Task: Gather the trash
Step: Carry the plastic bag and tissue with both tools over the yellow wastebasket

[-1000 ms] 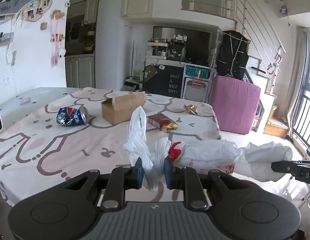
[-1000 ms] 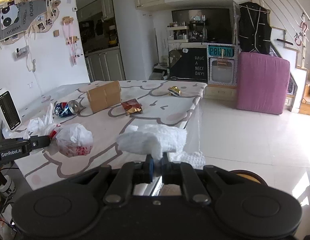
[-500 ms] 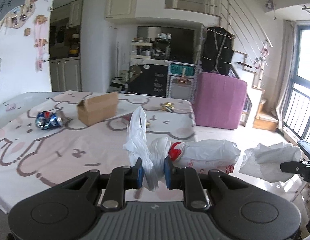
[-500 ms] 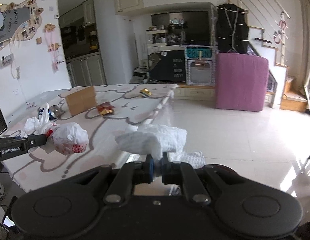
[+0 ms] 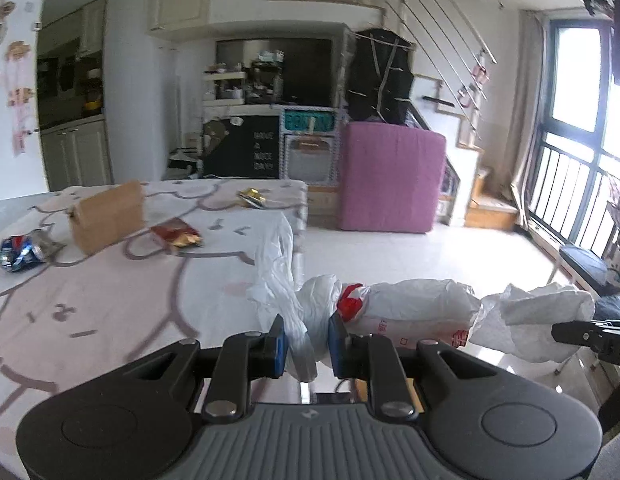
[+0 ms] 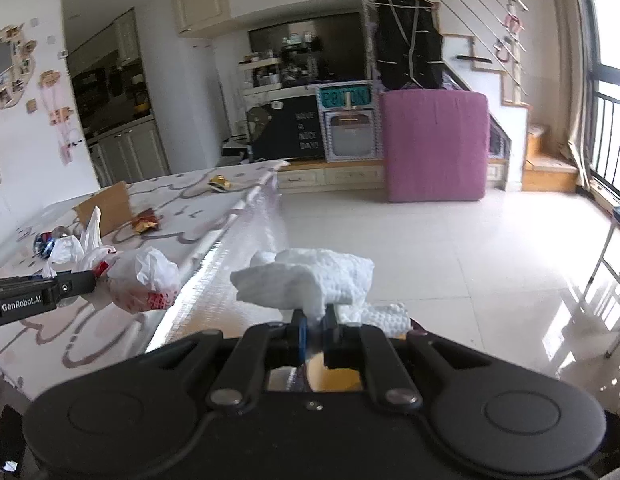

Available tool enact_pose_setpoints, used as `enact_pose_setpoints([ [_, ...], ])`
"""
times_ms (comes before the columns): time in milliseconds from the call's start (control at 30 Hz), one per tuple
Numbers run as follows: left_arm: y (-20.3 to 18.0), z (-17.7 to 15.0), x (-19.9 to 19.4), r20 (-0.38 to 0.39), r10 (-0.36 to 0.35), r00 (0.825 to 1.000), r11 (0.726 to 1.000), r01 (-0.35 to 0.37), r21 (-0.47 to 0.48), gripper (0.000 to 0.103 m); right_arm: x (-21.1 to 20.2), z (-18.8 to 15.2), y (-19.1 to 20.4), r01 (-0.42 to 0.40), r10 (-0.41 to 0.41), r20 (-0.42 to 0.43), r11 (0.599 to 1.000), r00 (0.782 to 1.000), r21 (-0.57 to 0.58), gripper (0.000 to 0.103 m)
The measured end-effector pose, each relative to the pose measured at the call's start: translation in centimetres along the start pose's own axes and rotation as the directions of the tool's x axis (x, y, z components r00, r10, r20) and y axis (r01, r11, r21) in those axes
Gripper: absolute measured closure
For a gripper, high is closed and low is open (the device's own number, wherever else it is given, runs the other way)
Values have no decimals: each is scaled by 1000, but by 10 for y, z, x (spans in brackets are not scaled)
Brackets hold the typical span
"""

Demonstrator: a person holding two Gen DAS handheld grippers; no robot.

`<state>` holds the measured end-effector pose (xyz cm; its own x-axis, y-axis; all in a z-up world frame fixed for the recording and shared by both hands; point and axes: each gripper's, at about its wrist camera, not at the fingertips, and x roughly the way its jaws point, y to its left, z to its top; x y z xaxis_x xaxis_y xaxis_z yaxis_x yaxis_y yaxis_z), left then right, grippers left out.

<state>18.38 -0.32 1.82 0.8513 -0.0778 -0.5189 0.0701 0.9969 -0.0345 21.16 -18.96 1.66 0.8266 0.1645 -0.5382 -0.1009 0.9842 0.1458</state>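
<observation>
Trash is in both my hands right now. My left gripper [image 5: 308, 346] is squeezed on the twisted neck of a white plastic bag [image 5: 413, 312], and the pads press the bunch of plastic tight. The bag sticks out past the near edge of the table [image 5: 110, 300], up in the air. My right gripper [image 6: 314, 330] is closed almost all the way on a crumpled paper towel [image 6: 306, 278], which hangs over the shiny floor.

I think the bag is light and soft. It is thin and slippery, so it could slide out if I let go a bit. The bunched neck is the best place to hold it, because many layers sit there together. The paper towel is very light and squishy. It can tear, so I should pinch a thick fold and not pull hard.

Now I count. I see one bag and one paper towel, both held. On the table there is still one squashed blue can [image 5: 20, 250], one brown cardboard box [image 5: 108, 216], one red snack wrapper [image 5: 176, 236] and one gold wrapper [image 5: 252, 198]. That makes four things still to pick up. The can looks hard and bent. The box looks stiff. Both wrappers look thin and crinkly.
</observation>
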Motion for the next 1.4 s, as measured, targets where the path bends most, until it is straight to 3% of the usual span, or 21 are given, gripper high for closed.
enact_pose_setpoints([
  [300,-49,-12,46,-89,-47,995,997,51,52,81,17,-18,-57,57,-54,-42,996,998,71,95],
  [567,-85,-34,108,-197,-60,979,994,76,79,81,48,-39,-101,88,-74,-116,989,990,119,95],
  [833,-120,-51,198,-307,-74,949,993,98,62,81,82,-47,-131,94,-70,-151,983,986,158,95],
  [1067,-138,-80,279,-416,-71,907,990,114,81,81,122,-40,-144,67,-42,-174,988,984,142,95],
  [1233,-139,-95,314,-461,-64,885,984,134,119,81,167,-26,-149,12,15,-192,991,981,136,95],
  [1400,-135,-98,344,-474,-82,877,981,155,116,81,227,-16,-145,-34,67,-237,989,969,143,95],
])
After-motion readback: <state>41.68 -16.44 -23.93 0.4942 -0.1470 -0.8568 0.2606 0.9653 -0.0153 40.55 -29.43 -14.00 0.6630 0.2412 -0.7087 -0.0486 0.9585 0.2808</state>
